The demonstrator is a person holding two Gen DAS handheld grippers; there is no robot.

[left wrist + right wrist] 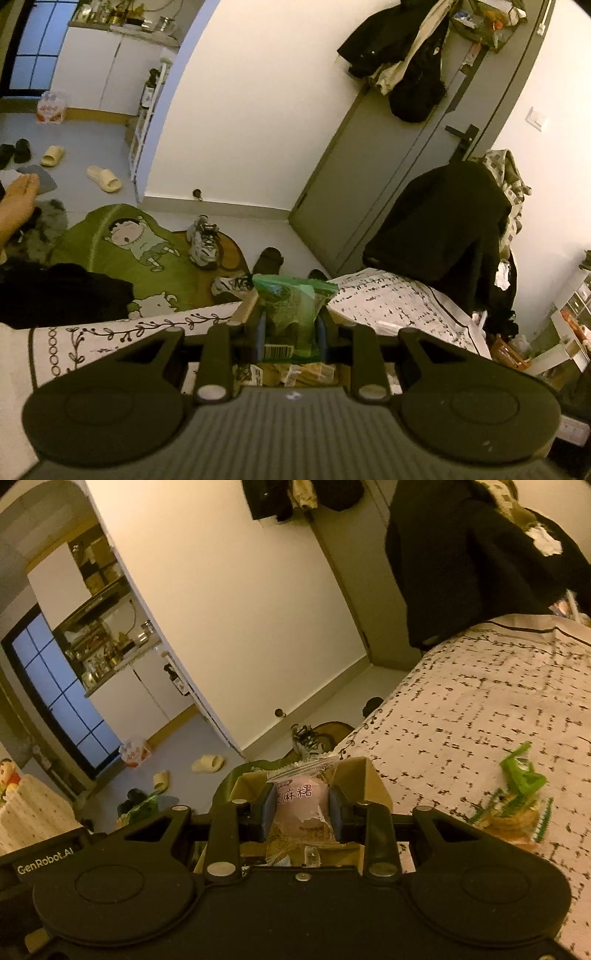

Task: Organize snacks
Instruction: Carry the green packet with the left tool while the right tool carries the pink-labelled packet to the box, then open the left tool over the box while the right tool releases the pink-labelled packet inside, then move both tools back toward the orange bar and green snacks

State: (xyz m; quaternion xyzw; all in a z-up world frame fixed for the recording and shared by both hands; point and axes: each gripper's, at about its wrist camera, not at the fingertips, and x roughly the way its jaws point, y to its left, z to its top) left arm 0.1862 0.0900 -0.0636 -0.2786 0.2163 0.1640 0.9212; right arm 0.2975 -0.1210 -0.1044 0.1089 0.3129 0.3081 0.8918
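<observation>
Left of the left tongs (291, 325), a white cloth (110, 332) with a leaf border ends in a hem; past that hem the floor drops away to a green rug (122, 240) with sneakers (203, 240) on it, and open grey floor with slippers (103, 179) lies well beyond. The left tongs are clenched on a green packet (291, 314), which stands upright between the pads, barcode end nearest the camera. Just below the packet lies an open box (245, 308), its tan flap showing at the packet's left, with wrapped snacks inside under the tongs. To the right of the tongs the speckled bedspread (399, 302) runs to a dark piped edge, with a black coat (443, 229) piled beyond and a grey door (369, 166) behind.

In the right wrist view, the other tool's body sits at the far left, floor and slippers beyond it. The right tongs (303, 808) grip a pink bun packet (299, 805) in clear wrap, squeezed between both pads. It hangs over the box (354, 779), whose raised flaps stand just beside and behind the pads. Right of the tongs the bedspread (480, 709) spreads wide and mostly bare, with one green-edged snack (517, 797) lying near on it, apart from the box.
</observation>
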